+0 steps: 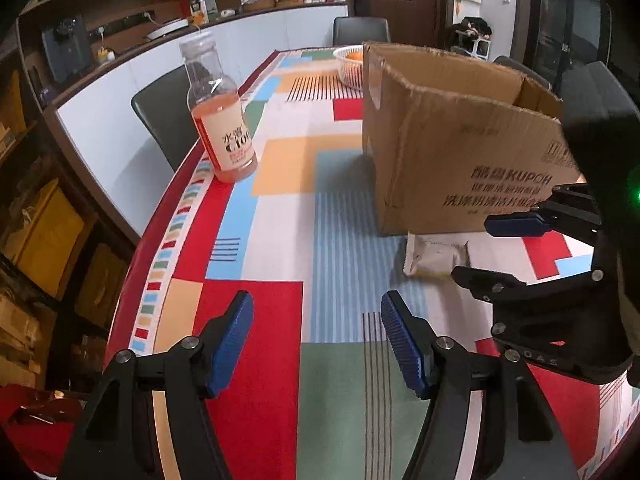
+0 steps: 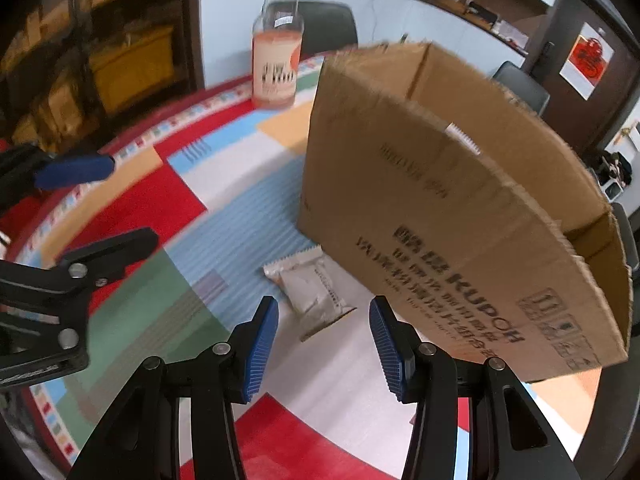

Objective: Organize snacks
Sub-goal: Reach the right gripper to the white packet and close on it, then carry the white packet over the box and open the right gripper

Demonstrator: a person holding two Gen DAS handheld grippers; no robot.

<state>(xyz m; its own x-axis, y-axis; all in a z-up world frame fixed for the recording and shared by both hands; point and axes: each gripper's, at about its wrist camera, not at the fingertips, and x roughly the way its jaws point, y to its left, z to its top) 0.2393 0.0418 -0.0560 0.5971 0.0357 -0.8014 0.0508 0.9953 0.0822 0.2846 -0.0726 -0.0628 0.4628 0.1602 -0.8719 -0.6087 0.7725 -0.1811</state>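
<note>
A small white snack packet [image 2: 312,292] lies flat on the colourful tablecloth, against the front of an open cardboard box [image 2: 440,200]. My right gripper [image 2: 324,344] hovers just short of the packet, tilted down, its blue pads apart with nothing between them. The left wrist view shows the same packet [image 1: 436,256] at the foot of the box [image 1: 448,152], with the right gripper [image 1: 470,249] coming in from the right above it. My left gripper [image 1: 318,344] is open over bare cloth, left of the packet, holding nothing. It also appears at the left edge of the right wrist view, left gripper [image 2: 134,200].
A clear bottle of orange drink [image 1: 222,120] stands near the table's left edge, also visible as the bottle [image 2: 278,64] beyond the box. A white bowl [image 1: 350,64] with orange contents sits behind the box. Dark chairs [image 1: 168,120] ring the table; a counter runs behind.
</note>
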